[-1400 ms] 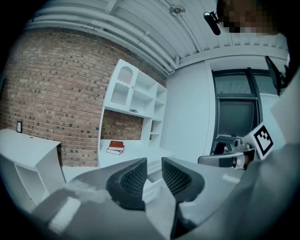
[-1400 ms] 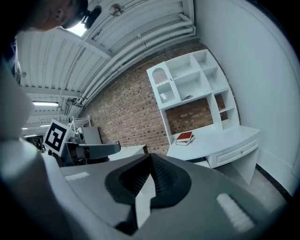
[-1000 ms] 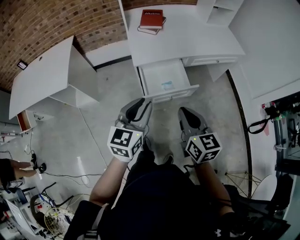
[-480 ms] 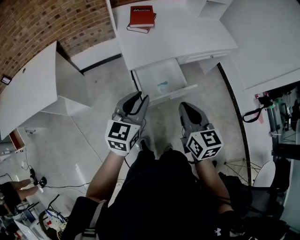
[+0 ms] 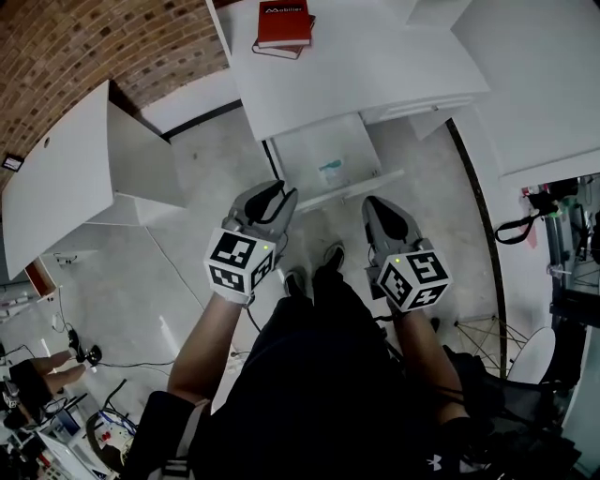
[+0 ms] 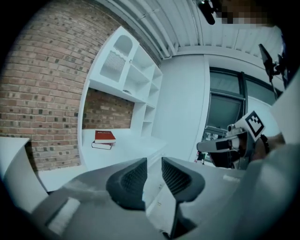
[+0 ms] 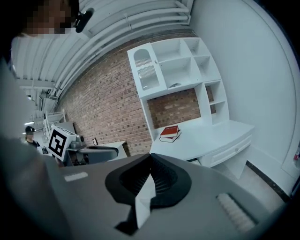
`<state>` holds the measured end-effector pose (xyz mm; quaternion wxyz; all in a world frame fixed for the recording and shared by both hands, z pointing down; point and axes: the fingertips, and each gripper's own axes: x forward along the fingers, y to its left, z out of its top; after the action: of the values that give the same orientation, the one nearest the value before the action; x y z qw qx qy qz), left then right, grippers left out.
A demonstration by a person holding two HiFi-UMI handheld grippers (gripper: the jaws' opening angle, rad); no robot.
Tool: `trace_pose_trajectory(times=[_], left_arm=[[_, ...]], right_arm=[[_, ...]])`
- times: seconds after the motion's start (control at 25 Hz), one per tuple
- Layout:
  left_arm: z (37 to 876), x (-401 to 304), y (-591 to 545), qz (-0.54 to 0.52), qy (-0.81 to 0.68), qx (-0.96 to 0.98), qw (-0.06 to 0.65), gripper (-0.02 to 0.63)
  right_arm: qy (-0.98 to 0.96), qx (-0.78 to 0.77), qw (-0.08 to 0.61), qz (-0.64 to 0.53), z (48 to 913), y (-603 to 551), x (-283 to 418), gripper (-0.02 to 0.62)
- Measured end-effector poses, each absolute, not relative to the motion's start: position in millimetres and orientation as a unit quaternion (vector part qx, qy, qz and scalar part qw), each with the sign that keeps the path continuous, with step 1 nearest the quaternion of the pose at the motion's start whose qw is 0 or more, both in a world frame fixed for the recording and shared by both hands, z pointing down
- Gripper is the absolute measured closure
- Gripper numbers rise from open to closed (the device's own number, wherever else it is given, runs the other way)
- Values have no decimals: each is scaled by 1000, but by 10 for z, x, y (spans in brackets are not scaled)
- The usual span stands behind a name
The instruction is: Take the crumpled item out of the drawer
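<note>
The white desk's drawer (image 5: pixel 309 148) stands pulled out, with a small pale blue-green crumpled item (image 5: pixel 331 171) lying in its front part. Both grippers hang over the floor just short of the drawer front, each a little apart from it. My left gripper (image 5: pixel 278 194) points at the drawer's left corner, its jaws a narrow gap apart and empty; the left gripper view (image 6: pixel 153 161) shows daylight between the ribbed pads. My right gripper (image 5: pixel 374 205) is below the drawer's right corner; in its own view (image 7: pixel 150 157) the tips meet with nothing held.
A red book (image 5: pixel 284 22) lies on a second book on the desk top (image 5: pixel 375 66). Another white desk (image 5: pixel 66 169) stands at the left by the brick wall. Cables and clutter lie on the floor at lower left (image 5: pixel 84 356). My shoes (image 5: pixel 314 272) are just behind the drawer.
Both grippers have come closer to the drawer front as the person stepped forward. The drawer and the crumpled item have not moved. The jaws look unchanged.
</note>
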<state>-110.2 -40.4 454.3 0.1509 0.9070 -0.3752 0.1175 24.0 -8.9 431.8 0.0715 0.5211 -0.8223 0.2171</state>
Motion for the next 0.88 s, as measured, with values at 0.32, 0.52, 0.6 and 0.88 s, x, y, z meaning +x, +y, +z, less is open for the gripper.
trace_pose_trajectory(times=[0.32, 0.52, 0.6, 0.88], left_arm=[[4919, -730, -708, 182, -342, 908, 160, 497], [5326, -587, -978, 222, -331, 897, 194, 497], [5463, -584, -1065, 246, -330, 890, 197, 498], [5879, -412, -1248, 278, -300, 885, 222, 497]], right_arm=[[-821, 506, 49, 260, 4582, -524, 649, 592], [-813, 507, 40, 282, 4713, -794, 1019, 592], [-810, 507, 41, 292, 4755, -884, 1093, 592], [-786, 525, 45, 324, 4972, -973, 1182, 592]])
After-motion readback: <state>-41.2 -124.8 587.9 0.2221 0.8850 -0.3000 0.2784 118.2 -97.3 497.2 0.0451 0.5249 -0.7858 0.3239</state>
